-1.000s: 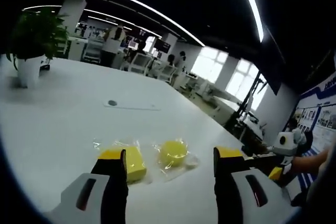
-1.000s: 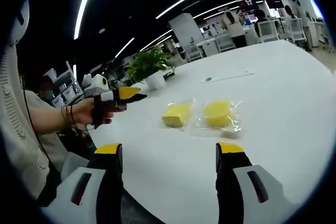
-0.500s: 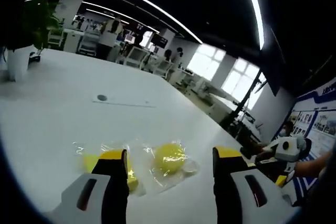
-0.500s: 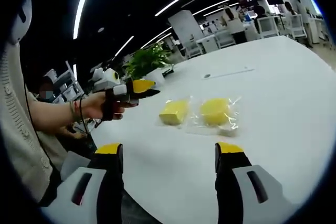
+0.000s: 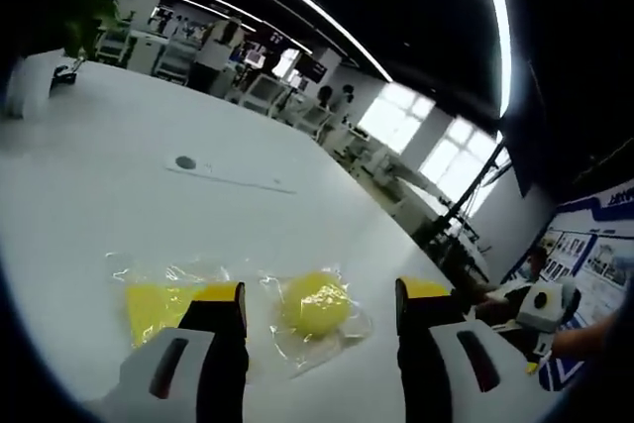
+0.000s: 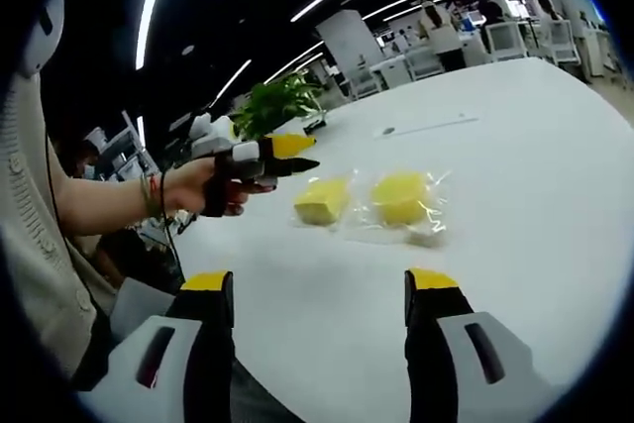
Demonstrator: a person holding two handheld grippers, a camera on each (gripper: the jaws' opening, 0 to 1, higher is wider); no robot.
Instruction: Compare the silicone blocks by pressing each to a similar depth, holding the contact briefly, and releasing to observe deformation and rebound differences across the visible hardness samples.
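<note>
Hovering wide-jawed, the left gripper (image 5: pixel 319 309) faced two bagged yellow silicone blocks (image 5: pixel 315 302) near the white table's (image 5: pixel 119 205) edge; the right gripper (image 6: pixel 319 296) gaped too.

On the worktop (image 6: pixel 515 146), the square block (image 6: pixel 321 201) lies at nine o'clock of the round block (image 6: pixel 399 195); a potted plant (image 6: pixel 280 106) stands behind.

Broad white table (image 5: pixel 119 205), two clear bags side by side on it, square yellow block (image 6: pixel 322 200) in one, round yellow block (image 6: pixel 399 196) in the other, potted plant (image 6: pixel 278 111) at far edge
</note>
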